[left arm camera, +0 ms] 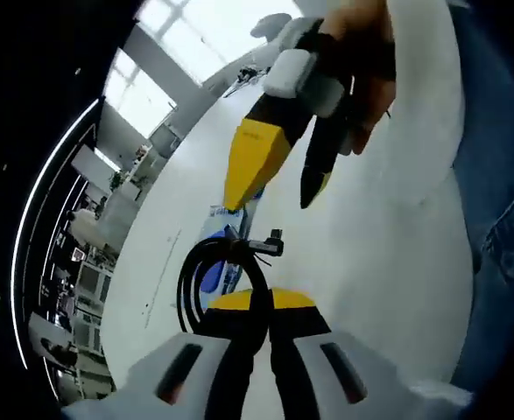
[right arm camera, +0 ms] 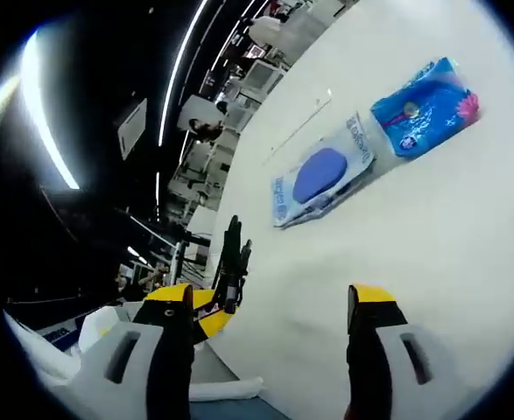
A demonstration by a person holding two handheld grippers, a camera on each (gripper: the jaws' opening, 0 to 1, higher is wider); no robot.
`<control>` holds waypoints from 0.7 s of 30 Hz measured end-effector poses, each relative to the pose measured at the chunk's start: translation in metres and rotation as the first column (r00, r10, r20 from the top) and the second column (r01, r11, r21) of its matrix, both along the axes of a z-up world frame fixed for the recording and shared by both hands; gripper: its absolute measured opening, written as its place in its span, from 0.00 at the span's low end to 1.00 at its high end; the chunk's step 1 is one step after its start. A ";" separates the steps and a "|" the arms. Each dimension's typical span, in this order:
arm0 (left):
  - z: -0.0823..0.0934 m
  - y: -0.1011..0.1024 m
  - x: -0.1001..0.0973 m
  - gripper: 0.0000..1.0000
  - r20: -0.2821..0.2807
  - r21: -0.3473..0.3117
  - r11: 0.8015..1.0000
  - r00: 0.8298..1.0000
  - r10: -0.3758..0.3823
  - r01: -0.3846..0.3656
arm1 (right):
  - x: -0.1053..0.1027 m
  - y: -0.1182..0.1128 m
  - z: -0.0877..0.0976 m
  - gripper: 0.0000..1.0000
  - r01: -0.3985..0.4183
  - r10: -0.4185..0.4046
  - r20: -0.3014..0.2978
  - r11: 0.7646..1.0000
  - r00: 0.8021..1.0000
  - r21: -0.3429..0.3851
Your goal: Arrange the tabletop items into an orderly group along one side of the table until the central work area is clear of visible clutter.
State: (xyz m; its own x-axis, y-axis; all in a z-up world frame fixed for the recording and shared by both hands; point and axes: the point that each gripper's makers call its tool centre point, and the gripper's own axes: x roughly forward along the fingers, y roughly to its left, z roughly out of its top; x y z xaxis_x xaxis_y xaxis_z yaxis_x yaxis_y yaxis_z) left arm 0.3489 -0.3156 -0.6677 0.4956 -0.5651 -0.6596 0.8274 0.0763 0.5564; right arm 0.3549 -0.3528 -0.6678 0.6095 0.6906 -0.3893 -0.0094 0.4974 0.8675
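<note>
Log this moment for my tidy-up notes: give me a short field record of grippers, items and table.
left gripper: shut on black cable coil
right gripper: open, holding nothing, above the table
table: white
flat pack with blue oval: lying on table
blue tissue pack: lying beside the flat pack, apart from it
task state: items not yet grouped

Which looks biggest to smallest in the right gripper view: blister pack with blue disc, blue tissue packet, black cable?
1. Blister pack
2. Blue tissue packet, only slightly smaller, so the order is unsure
3. Black cable, partly hidden behind the left hand-held gripper's jaw
</note>
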 end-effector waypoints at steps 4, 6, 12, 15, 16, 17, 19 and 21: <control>0.000 -0.004 -0.005 0.01 0.025 0.029 0.999 0.999 -0.038 0.037 | 0.006 0.012 0.007 0.67 -0.024 0.024 0.024 1.000 0.999 0.012; 0.002 -0.005 -0.005 0.01 0.047 0.047 0.997 0.997 -0.056 0.054 | 0.009 0.015 0.009 0.63 -0.031 0.030 0.031 0.999 0.999 0.010; 0.005 -0.010 -0.006 0.01 0.067 0.058 0.995 0.994 -0.083 0.079 | 0.016 0.019 0.008 0.31 -0.015 0.015 0.020 1.000 1.000 0.010; 0.005 -0.009 -0.005 0.02 0.061 0.053 0.996 0.995 -0.080 0.077 | 0.018 0.017 0.007 0.15 0.023 -0.020 -0.046 0.998 0.999 0.055; 0.005 -0.009 -0.005 0.02 0.062 0.052 0.996 0.995 -0.077 0.074 | 0.020 0.015 0.007 0.14 0.038 -0.034 -0.049 0.997 0.998 0.072; 0.006 -0.009 -0.004 0.02 0.064 0.048 0.996 0.995 -0.075 0.072 | 0.019 0.014 0.004 0.13 0.038 -0.034 -0.053 0.997 0.998 0.074; 0.003 -0.010 -0.005 0.02 0.049 0.043 0.996 0.996 -0.076 0.074 | 0.018 0.013 0.001 0.13 0.035 -0.032 -0.054 0.997 0.998 0.070; 0.002 -0.012 -0.007 0.03 0.024 0.012 0.998 0.998 -0.061 0.061 | 0.016 0.012 0.001 0.12 0.037 -0.033 -0.048 0.997 0.998 0.071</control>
